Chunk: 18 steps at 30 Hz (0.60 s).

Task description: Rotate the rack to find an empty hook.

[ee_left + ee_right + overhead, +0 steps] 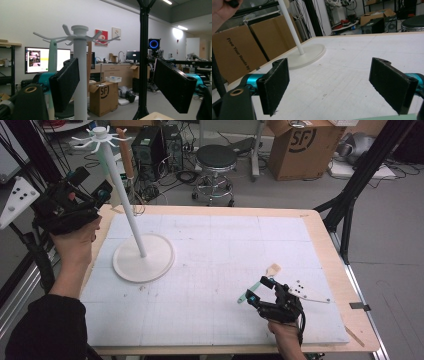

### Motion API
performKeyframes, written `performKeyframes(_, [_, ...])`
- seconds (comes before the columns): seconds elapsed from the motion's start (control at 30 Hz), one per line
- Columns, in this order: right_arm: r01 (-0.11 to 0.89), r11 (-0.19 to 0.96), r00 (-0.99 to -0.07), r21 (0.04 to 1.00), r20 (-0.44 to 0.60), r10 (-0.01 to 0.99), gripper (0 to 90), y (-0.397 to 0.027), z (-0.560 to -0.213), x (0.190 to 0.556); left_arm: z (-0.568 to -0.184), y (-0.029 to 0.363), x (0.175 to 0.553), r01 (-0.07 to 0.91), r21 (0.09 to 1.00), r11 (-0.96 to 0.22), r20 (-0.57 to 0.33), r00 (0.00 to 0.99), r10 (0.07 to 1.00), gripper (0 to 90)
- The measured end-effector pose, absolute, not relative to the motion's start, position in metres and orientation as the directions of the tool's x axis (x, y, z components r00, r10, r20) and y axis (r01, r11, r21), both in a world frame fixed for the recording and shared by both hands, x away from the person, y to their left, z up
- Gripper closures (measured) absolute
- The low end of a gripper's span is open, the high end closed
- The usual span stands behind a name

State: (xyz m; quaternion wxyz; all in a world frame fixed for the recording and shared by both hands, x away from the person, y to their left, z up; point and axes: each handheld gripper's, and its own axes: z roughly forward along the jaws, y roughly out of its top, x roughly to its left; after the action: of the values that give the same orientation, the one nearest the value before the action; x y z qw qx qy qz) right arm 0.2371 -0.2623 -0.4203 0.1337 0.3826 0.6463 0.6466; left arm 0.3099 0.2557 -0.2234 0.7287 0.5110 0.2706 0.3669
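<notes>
My left hand-held gripper (pixel 102 195) stands released beside the white rack (pixel 143 255), whose hanging spatula (pixel 126 155) might, I think, slip off if bumped

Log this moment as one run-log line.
left gripper: open, raised beside rack | right gripper: open, low over table | spatula: hanging on rack

Stand (pixel 142 255) left on table (pixel 320 227); spatula (pixel 252 290) near right gripper (pixel 260 292)
</notes>
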Motion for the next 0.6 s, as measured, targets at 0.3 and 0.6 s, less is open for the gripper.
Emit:
performKeyframes(0.3, [0.312,-0.116,-0.674,0.943,0.306,0.672,15.8,-0.260,-0.420,0.236,-0.244,0.249,0.301,-0.229,0.955,0.189,-0.012,0.604,0.797,22.0])
performKeyframes(0.6, [0.316,-0.116,-0.676,0.942,0.309,0.669,15.8,-0.259,-0.420,0.236,-0.281,0.241,0.276,-0.183,0.965,0.187,-0.025,0.649,0.761,22.2])
